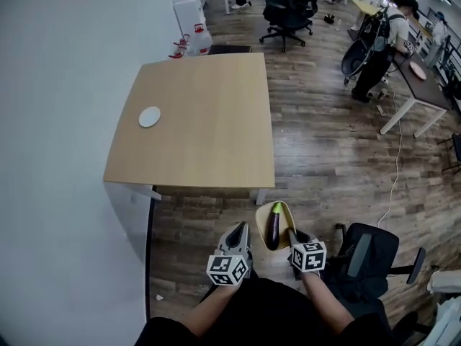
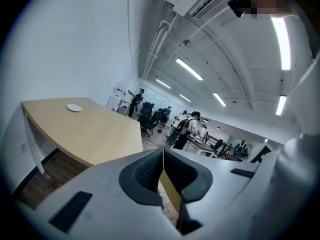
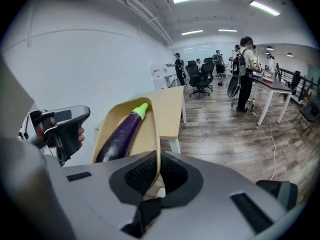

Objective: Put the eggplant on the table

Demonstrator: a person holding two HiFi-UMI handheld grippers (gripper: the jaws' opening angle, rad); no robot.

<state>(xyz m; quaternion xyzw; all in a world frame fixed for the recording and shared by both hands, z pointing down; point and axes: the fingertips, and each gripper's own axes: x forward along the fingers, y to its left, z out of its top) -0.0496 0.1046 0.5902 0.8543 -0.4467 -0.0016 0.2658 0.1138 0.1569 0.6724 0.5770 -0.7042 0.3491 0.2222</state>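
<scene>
Head view shows the glossy purple eggplant (image 1: 274, 225) with its green stem lying in a shallow tan oval tray (image 1: 260, 222), held low over the wood floor (image 1: 324, 157) just short of the pale wooden surface (image 1: 202, 128). The right tool (image 3: 159, 176) pinches the tray's rim. The left tool (image 2: 162, 163) is pressed together, seemingly on nothing, though a tan sliver shows there. Reaching the surface and setting the eggplant down are left.

A light wooden table (image 1: 209, 121) with white legs stands on a dark plank floor (image 1: 324, 157), one side against a white wall (image 1: 65, 121). A small white round dish (image 1: 149, 117) lies on its top, close to the wall side. Black office chairs (image 1: 288, 9) stand on the floor beyond it
</scene>
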